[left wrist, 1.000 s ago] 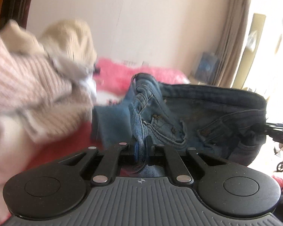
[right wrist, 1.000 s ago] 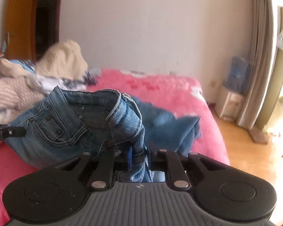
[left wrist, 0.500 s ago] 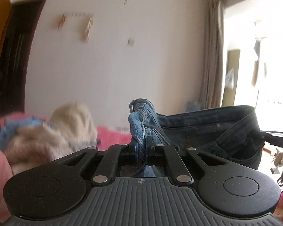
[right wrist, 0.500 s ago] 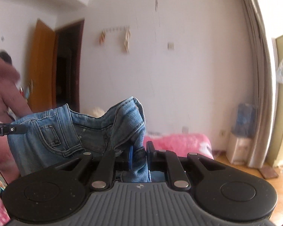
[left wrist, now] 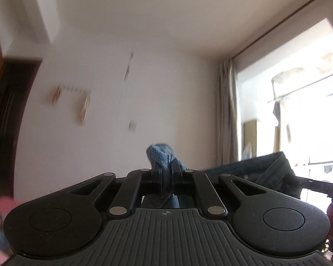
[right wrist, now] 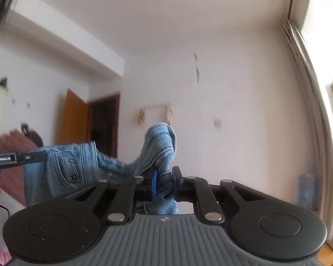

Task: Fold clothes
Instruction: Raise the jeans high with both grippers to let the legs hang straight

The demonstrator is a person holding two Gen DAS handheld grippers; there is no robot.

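1. Since 1 s ago, both grippers were raised; bed & clothes pile no longer seen, ceiling now in view.
2. Jeans (right wrist: 77, 166) held aloft, waistband stretched betw. left gripper (left wrist: 166, 177) & right gripper (right wrist: 163, 182); jaws pinching denim, prob. so legs hang straight.

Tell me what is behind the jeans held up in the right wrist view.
Behind the jeans pinched in the right gripper: a white wall, an orange door with a dark doorway, and pale items hanging on wall hooks. What lies below the jeans is hidden.
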